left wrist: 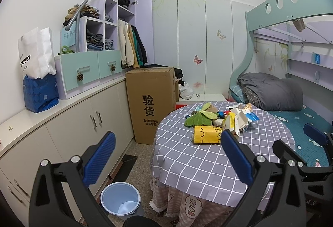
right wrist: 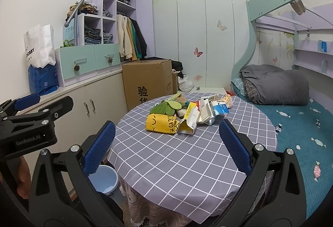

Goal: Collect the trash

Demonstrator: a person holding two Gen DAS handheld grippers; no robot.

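The trash pile [right wrist: 188, 114], consisting of a yellow wrapper [right wrist: 161, 124], crumpled cartons [right wrist: 205, 111] and green leaf-shaped pieces [right wrist: 166, 107], lies near the far side of the round table with the checked cloth [right wrist: 166, 164], and the light-blue bin [left wrist: 120, 197] stands on the floor just beside the table on its left. The left wrist view shows the bin interior fully, holding only a pale lining, whereas the right wrist view shows only part of its rim behind a finger and also shows the fingers of the person's hand [right wrist: 24, 179] gripping the other tool. The left gripper [left wrist: 166, 160] and the right gripper [right wrist: 166, 148] both have their blue pads spread wide apart, holding nothing, well short of the pile.
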